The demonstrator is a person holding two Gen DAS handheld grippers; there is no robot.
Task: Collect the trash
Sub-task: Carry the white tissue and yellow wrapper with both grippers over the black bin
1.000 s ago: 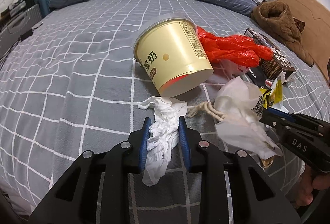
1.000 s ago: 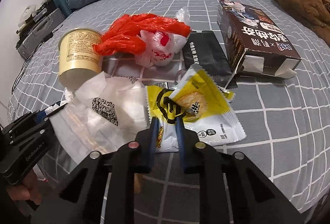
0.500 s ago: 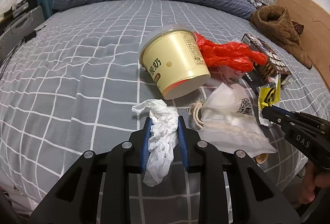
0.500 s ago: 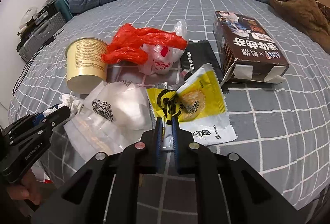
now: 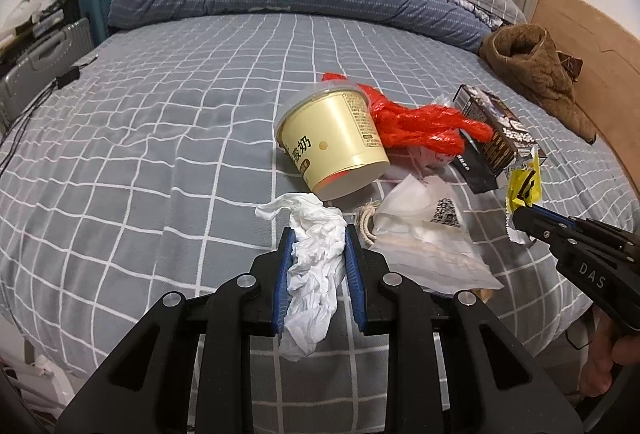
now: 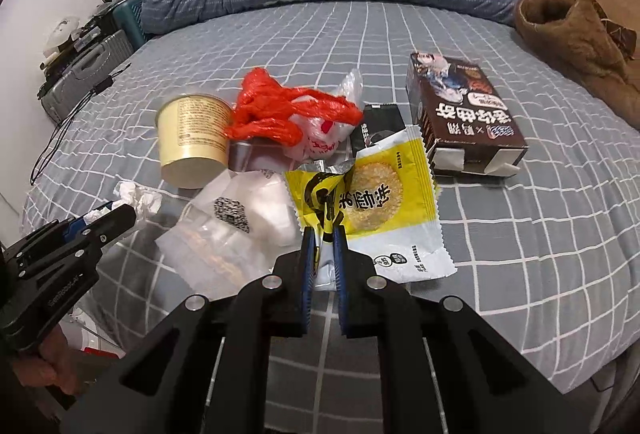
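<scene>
The left tool is clenched on a crumpled white tissue, at the yellow cup's six o'clock above the bed. The right tool pinches a yellow snack wrapper, at five o'clock from the red bag.

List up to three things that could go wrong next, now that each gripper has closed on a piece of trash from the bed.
1. The left gripper pinches a loose tissue; its hanging tail may tear or slip out.
2. The right gripper holds the yellow wrapper only by a crumpled corner, so the slick foil could slide free.
3. The wrapper overlaps the clear bag beside it, so lifting might drag that along.
</scene>
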